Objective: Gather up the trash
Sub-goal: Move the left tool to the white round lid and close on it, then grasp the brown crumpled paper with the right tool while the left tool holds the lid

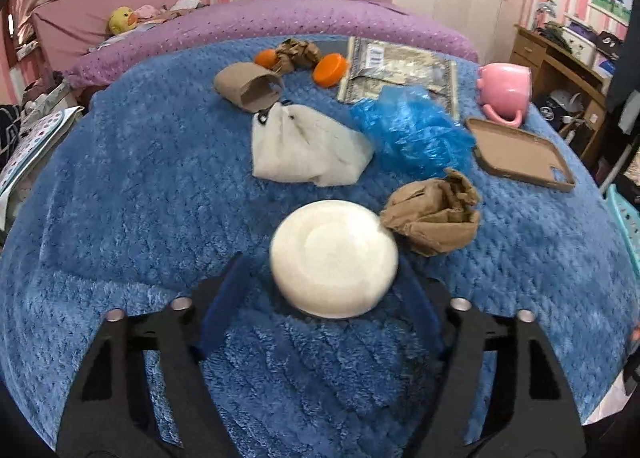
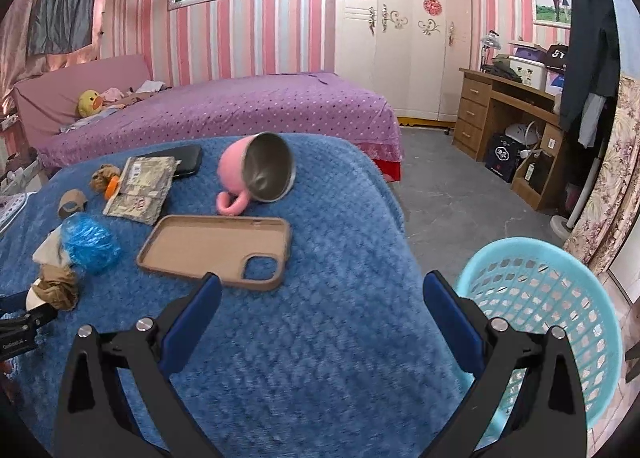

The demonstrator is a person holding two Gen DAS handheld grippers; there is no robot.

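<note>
between the fingers of the left claw (image 1: pixel 326 286) sits a round white lid (image 1: pixel 334 258), the claw wide and not squeezing yet. beyond it lie brown paper (image 1: pixel 434 218) and a blue bag (image 1: pixel 408 130). beside the wide, empty right claw (image 2: pixel 320 298), the basket (image 2: pixel 560 322) looks empty, so almost everything is left.

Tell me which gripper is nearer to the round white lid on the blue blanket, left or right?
Left. The left gripper has its open fingers on either side of the white lid. The right gripper hovers open further off, over bare blanket beside the basket.
</note>
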